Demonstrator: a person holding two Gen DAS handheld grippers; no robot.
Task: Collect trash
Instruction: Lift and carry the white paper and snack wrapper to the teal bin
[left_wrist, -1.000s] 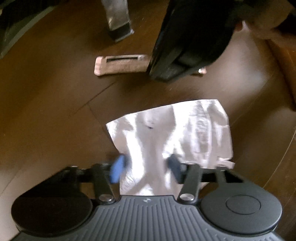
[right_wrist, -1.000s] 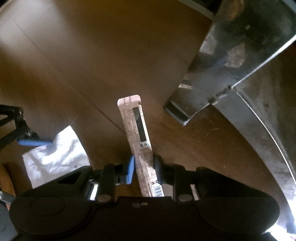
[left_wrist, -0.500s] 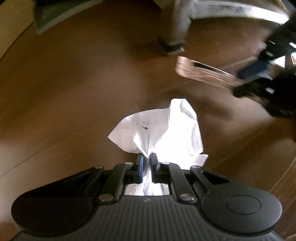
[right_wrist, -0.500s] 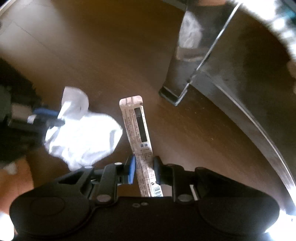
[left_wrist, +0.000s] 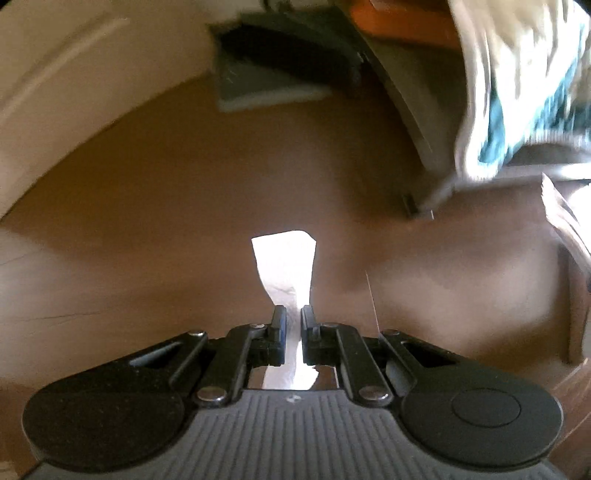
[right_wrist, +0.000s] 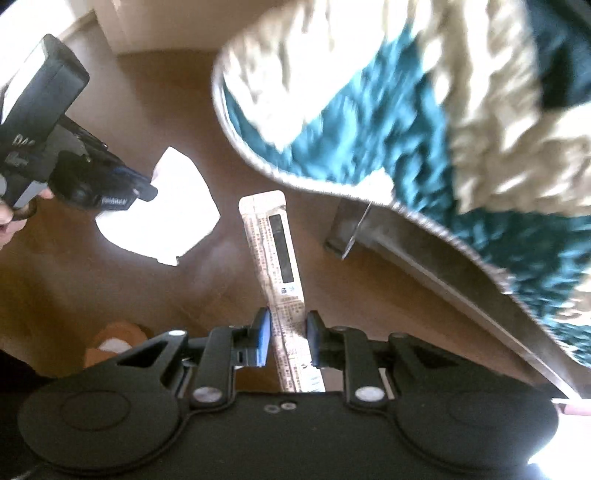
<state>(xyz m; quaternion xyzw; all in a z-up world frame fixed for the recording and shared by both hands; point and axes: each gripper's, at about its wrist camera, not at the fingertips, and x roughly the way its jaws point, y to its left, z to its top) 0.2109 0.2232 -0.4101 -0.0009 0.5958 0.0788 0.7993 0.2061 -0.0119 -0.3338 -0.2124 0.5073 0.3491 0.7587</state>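
A shaggy cream-and-teal rug hangs over a grey metal frame and fills the upper right of the right wrist view, blurred; one frame foot stands on the brown floor just right of the wrapper. That long printed wrapper is clamped between the right gripper pads and sticks out forward over the floor. To its left the left gripper is closed tight on a white tissue, which hangs from its pads clear of the floor. In the left wrist view a cream wall curves along the top left, with a dark grey shape at its base, perhaps a mat. No bin or other container shows in either view
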